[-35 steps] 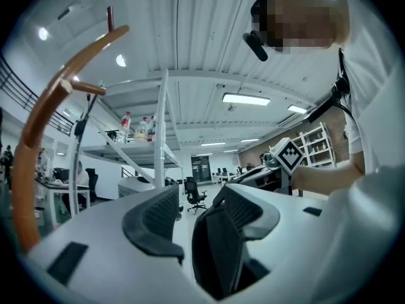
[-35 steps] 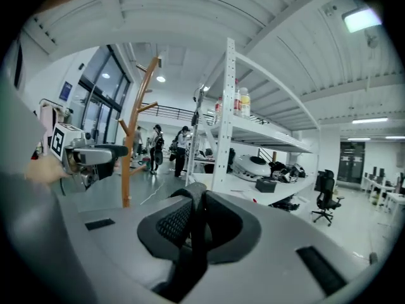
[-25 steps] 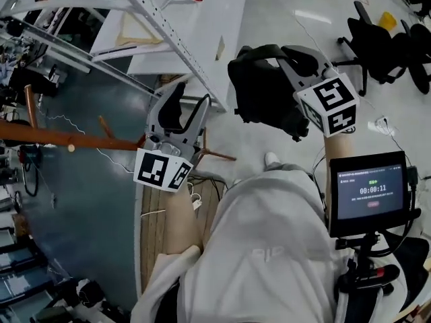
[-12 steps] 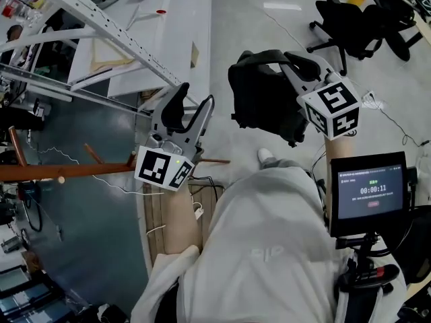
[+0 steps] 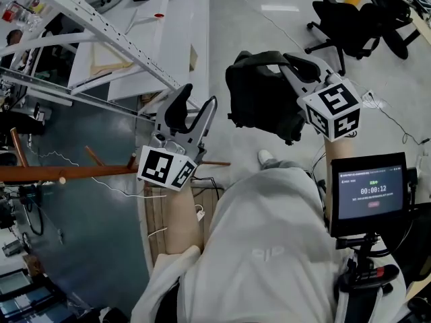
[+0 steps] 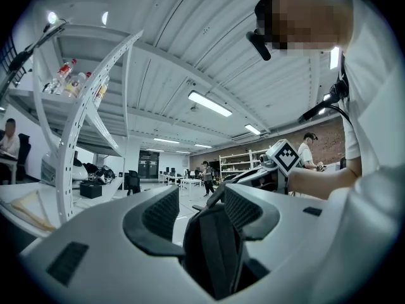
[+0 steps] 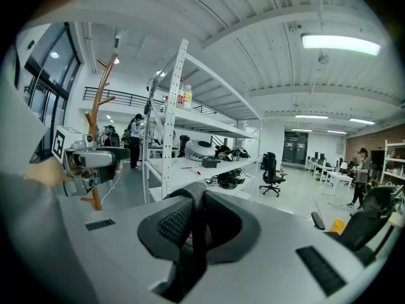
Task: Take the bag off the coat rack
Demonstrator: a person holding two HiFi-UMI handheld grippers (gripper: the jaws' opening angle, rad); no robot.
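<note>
The black bag (image 5: pixel 259 96) hangs off the rack, out over the pale floor, with my right gripper (image 5: pixel 288 60) shut on its top strap. In the right gripper view the jaws (image 7: pixel 196 198) pinch that dark strap (image 7: pixel 188 249). The brown wooden coat rack (image 5: pixel 67 173) runs across the left of the head view, its pegs bare; it also stands at the left of the right gripper view (image 7: pixel 99 100). My left gripper (image 5: pixel 197 96) is open beside the bag, between bag and rack. A dark shape (image 6: pixel 215 252) shows low between its spread jaws (image 6: pixel 201 201); I cannot tell what it is.
A white metal shelf frame (image 5: pixel 101 25) with a tabletop stands just ahead on the left. Black office chairs (image 5: pixel 350 25) are at the far right on the pale floor. A timer screen (image 5: pixel 369 188) is mounted by my right forearm. Cables (image 5: pixel 101 180) lie on the dark floor by the rack.
The head view swung in the first half second, then held. The bag stays in the right gripper. The left gripper stays open and has edged slightly right.
</note>
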